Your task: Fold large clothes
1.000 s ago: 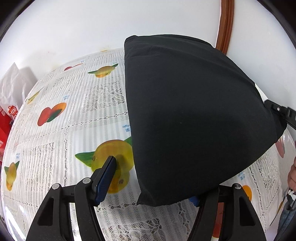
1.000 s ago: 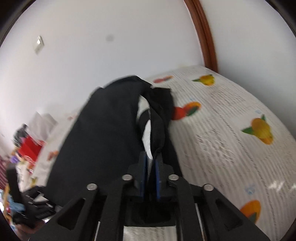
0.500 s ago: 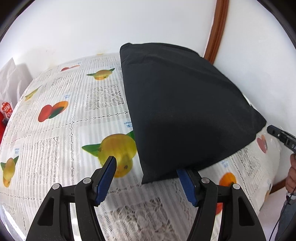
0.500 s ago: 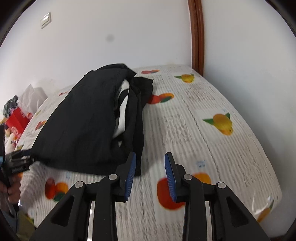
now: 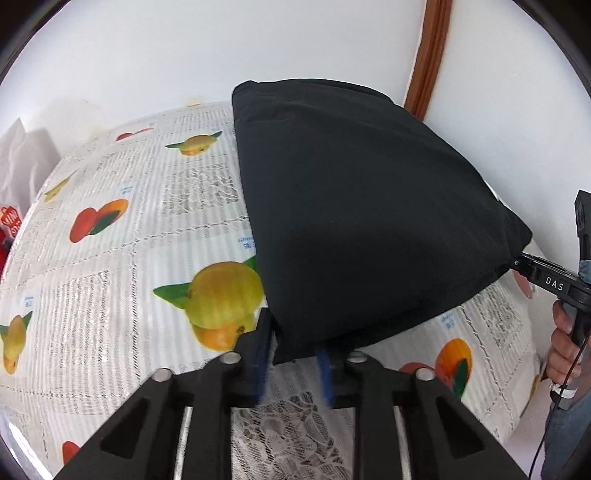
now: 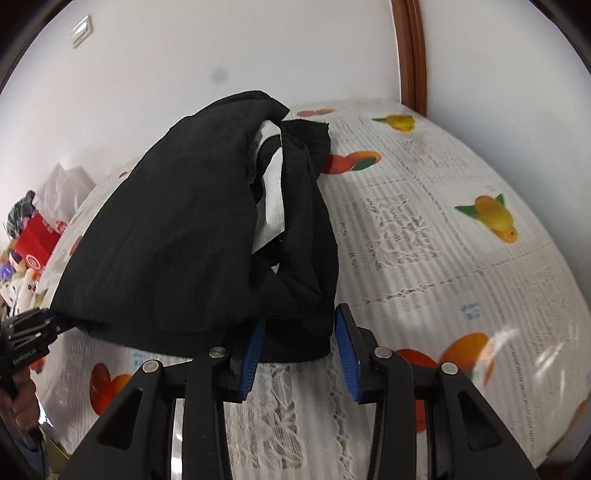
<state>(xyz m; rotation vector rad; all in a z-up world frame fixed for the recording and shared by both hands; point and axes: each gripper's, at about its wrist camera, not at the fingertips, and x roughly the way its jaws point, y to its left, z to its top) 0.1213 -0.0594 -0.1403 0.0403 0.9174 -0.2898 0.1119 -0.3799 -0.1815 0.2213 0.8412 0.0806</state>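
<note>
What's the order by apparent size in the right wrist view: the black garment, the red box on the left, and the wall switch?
1. black garment, though it sits nearest the camera
2. red box
3. wall switch, smallest and farthest

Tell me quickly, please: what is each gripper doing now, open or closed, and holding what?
Left gripper: open, its fingers on either side of a corner of the black garment.
Right gripper: open, straddling the garment's edge, not clamped.
</note>
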